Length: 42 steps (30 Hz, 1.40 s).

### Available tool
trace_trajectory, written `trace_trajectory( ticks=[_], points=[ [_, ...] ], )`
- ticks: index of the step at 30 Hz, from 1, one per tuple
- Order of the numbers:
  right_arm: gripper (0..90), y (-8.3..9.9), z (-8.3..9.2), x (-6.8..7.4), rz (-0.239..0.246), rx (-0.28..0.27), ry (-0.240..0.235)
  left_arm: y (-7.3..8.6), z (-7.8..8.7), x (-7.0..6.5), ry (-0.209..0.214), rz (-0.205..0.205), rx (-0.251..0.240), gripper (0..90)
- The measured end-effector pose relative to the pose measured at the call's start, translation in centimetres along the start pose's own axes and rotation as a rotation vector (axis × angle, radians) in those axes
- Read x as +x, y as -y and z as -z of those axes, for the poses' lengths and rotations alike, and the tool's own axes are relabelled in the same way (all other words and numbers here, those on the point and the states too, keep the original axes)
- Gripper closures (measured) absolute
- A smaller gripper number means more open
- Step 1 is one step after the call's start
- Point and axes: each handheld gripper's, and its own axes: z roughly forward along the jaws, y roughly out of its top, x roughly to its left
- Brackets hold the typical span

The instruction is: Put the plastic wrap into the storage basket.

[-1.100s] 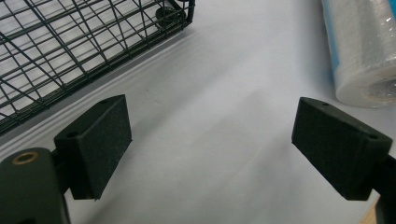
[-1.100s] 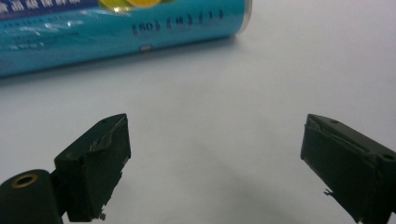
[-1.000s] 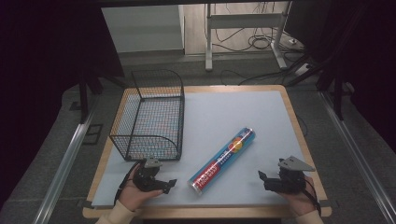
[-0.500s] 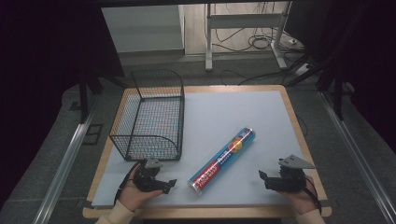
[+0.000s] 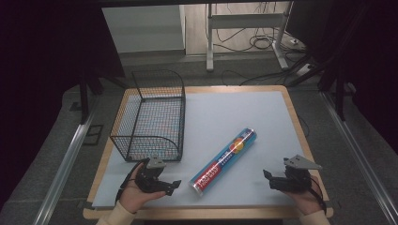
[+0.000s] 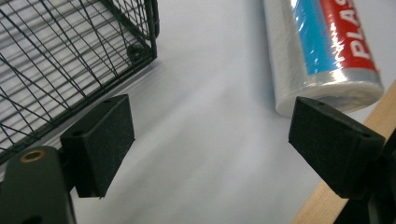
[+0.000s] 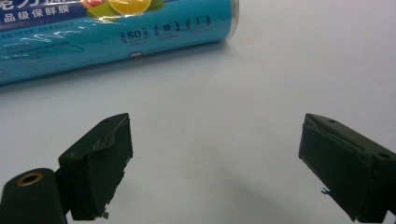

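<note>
High view: my left tongs (image 5: 172,184) and right tongs (image 5: 267,177) rest spread, flanking the blue plastic-wrapped cling-film roll (image 5: 224,161) lying mid-counter, black wire basket (image 5: 151,117) at ten o'clock, ready to receive it.

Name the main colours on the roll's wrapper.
Mostly blue with a red band and white lettering on the roll; clearest in the left gripper view.

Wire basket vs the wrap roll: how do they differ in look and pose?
The wire basket is black open mesh, standing upright and empty; the wrap roll is a solid cylinder with a blue and red printed wrapper, lying on its side. The basket sits square at the mat's left edge; the roll lies diagonally near the middle. Both rest on the blue mat, untouched.
</note>
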Motion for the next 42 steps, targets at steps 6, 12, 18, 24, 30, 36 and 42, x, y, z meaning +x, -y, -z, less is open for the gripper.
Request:
trace_trajectory(
  ticks=[6,12,18,24,30,36,42],
  points=[
    [10.4,-0.1,0.2,-0.2,-0.01,0.001,0.009,-1.0,1.2,-1.1,0.006,-0.025,-0.004,13.7],
    [10.6,0.1,0.0,0.0,0.004,0.01,0.011,-1.5,1.6,-1.4,0.015,-0.029,-0.008,13.7],
    [10.8,0.2,-0.2,0.0,0.018,0.031,0.005,-2.1,1.4,-1.5,0.021,-0.038,-0.005,13.5],
    [10.9,0.2,-0.3,0.0,0.018,0.034,0.006,-2.9,1.0,-1.9,0.026,-0.042,0.003,13.6],
    [11.4,0.2,-0.2,0.2,0.025,0.027,0.018,-3.6,0.8,-2.5,0.024,-0.047,0.004,13.6],
    [11.4,0.3,-0.4,0.2,0.035,0.04,0.016,-4.6,0.4,-3.3,0.039,-0.068,0.005,13.6],
    [11.4,0.3,-0.4,0.1,0.038,0.045,0.02,-5.4,-0.3,-3.9,0.052,-0.094,0.025,13.6]
  ],
)
